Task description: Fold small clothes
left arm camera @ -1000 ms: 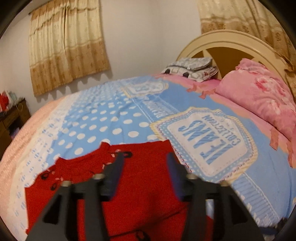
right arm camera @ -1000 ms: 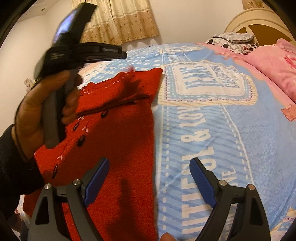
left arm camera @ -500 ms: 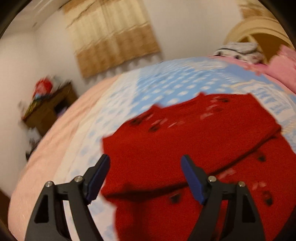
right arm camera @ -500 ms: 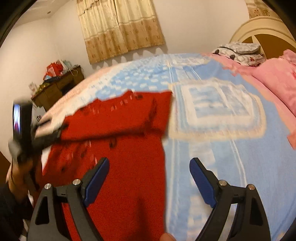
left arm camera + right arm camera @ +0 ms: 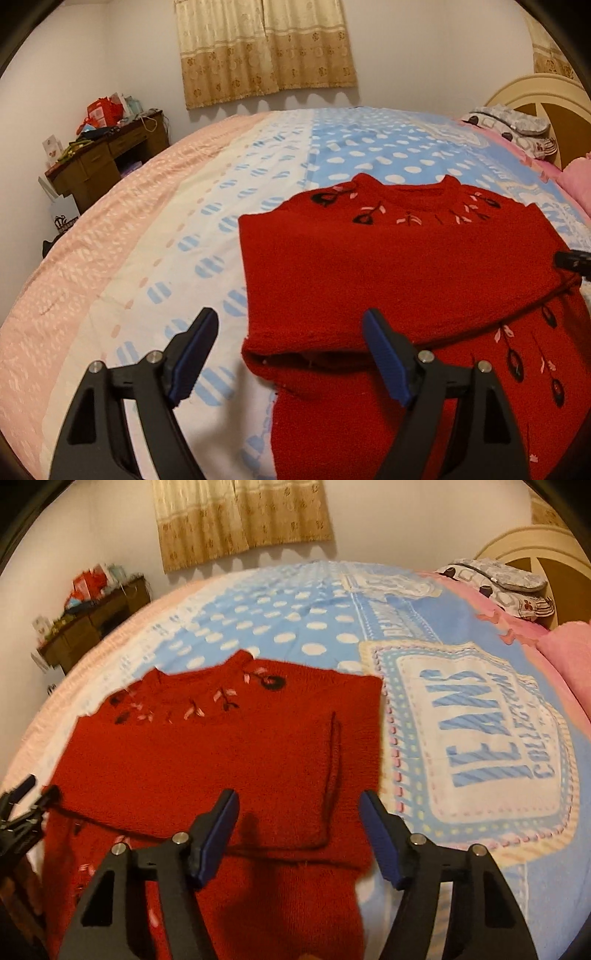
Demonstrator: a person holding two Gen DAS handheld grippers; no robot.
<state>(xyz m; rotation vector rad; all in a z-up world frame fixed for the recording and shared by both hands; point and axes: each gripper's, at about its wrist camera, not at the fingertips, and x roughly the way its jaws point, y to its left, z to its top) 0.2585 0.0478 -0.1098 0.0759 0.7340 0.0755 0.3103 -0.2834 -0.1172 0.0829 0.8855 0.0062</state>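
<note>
One red sweater [image 5: 424, 266] lies on the bed [image 5: 184, 240], both sleeves folded across its chest. The left gripper [image 5: 290, 356] hovers released at the sweater's 9 o'clock edge; the right gripper [image 5: 299, 836], its fingers just narrowing on nothing, hovers at 3 o'clock. Next, probably, both grip the edges and fold the sweater in half.

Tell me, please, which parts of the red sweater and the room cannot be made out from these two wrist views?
- Red sweater hem: cut off by the bottom edge and the left gripper in the left wrist view.
- Inside the fold: hidden under the top layer, both views.
- Embroidery: motion-blurred in the right wrist view.
- Desk clutter: too small, both views.
- Right gripper body: only its fingers show.
</note>
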